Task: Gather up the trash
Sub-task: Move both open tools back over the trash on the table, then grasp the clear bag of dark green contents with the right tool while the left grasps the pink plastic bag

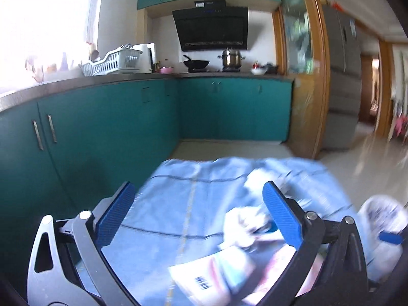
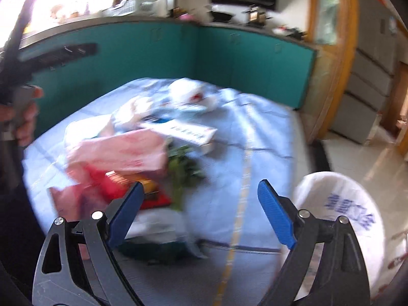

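Ribbed blue fingers [image 2: 276, 219] of the right gripper [image 2: 201, 214] stand wide apart with nothing between them, above a pale blue cloth [image 2: 255, 117] that covers a low surface. Trash sits heaped on the cloth's left half: a crinkled pink plastic bag [image 2: 119, 153], a red packet [image 2: 112, 186], limp green leaves [image 2: 182, 168], a flat printed card [image 2: 188, 131] and a crumpled white wad [image 2: 191, 97]. A white bag with blue print [image 2: 341, 209] gapes open just beside the cloth's right edge. The left gripper [image 1: 196, 211] is likewise spread and empty, over bare cloth, with crumpled white paper [image 1: 242, 227] near its right finger. Teal cabinets [image 1: 102, 127] hem in the far sides; glossy floor [image 2: 357, 158] opens to the right.
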Demonstrator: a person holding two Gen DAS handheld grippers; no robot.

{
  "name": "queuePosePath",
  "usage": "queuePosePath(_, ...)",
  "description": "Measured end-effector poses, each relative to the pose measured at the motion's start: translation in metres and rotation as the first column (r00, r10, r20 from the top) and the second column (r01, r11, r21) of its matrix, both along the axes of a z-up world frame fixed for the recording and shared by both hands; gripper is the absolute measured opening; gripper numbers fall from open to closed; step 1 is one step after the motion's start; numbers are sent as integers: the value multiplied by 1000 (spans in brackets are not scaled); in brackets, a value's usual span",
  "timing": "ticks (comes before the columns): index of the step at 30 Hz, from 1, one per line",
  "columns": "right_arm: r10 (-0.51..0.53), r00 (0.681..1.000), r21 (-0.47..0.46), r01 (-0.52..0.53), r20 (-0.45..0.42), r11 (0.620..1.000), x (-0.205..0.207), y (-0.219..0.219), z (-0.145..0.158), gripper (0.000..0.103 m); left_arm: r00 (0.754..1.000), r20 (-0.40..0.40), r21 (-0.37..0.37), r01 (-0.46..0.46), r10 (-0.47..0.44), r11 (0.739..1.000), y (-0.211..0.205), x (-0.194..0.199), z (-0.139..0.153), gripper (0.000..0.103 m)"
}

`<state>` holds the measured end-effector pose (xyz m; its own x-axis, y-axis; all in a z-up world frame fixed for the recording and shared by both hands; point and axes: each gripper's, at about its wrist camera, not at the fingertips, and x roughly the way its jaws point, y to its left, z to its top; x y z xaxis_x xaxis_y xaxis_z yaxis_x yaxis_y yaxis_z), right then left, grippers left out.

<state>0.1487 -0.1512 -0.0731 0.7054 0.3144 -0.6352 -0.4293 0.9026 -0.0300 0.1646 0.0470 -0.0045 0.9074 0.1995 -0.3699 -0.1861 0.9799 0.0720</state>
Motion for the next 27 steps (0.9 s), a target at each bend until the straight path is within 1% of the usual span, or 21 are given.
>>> queuePosePath(2,76,997,12,-76,-19,997,-4,10,-2,89,1000,-11,8,-11,11,1000,1,-1,-9,100)
queuePosePath(4,118,993,-13,-118,-29,993,-7,20,-5,89,1000,-14,4,-28,28,1000,0,-3,-12,100)
queuePosePath(5,117,992,-45,-119,-38,992,-6,25,-10,89,999,-3,11,-53,53,999,-3,-5,-13,100)
queuePosePath(7,93,994,-74,-97,-51,993,-3,28,-16,89,997,12,32,-77,77,997,-9,-10,-13,100)
queuePosePath(9,75,994,-68,-80,-74,995,3,26,-21,89,993,20,59,-116,115,991,-16,-12,-12,100)
queuePosePath(10,66,995,-59,-70,-82,996,5,23,-22,87,991,25,67,-132,130,989,-19,-14,-12,100)
queuePosePath(11,58,994,-39,-61,-88,997,7,22,-22,81,991,26,66,-133,132,989,-22,-14,-12,100)
queuePosePath(12,53,994,-30,-56,-91,998,7,19,-22,78,992,23,61,-125,123,990,-25,-16,-12,100)
queuePosePath(14,33,995,-12,-34,-95,999,10,16,-23,67,995,12,53,-102,101,993,-29,-17,-12,100)
queuePosePath(15,23,995,-7,-24,-95,1000,13,14,-23,63,996,9,51,-94,94,994,-30,-16,-13,100)
queuePosePath(16,7,996,3,-7,-93,1000,14,14,-23,57,996,8,51,-84,83,995,-32,-17,-13,100)
queuePosePath(18,-20,996,20,22,-86,1000,19,10,-23,56,998,5,63,-63,62,996,-36,-18,-15,100)
queuePosePath(20,-49,996,25,51,-74,998,23,6,-22,56,997,18,98,-70,68,993,-41,-21,-16,100)
queuePosePath(22,-75,995,33,77,-60,996,25,2,-20,56,998,17,111,-63,62,992,-42,-22,-17,100)
queuePosePath(24,-98,994,50,100,-42,994,25,-3,-15,56,999,-1,88,-35,36,996,-41,-22,-17,100)
queuePosePath(25,-110,993,58,112,-29,992,24,-5,-12,56,1000,-13,61,-6,7,998,-38,-20,-16,100)
queuePosePath(26,-118,993,65,119,-19,991,23,-7,-10,56,999,-27,23,37,-36,999,-34,-20,-15,100)
queuePosePath(27,-126,992,73,126,-7,989,21,-9,-7,56,995,-44,-30,90,-91,996,-28,-17,-14,100)
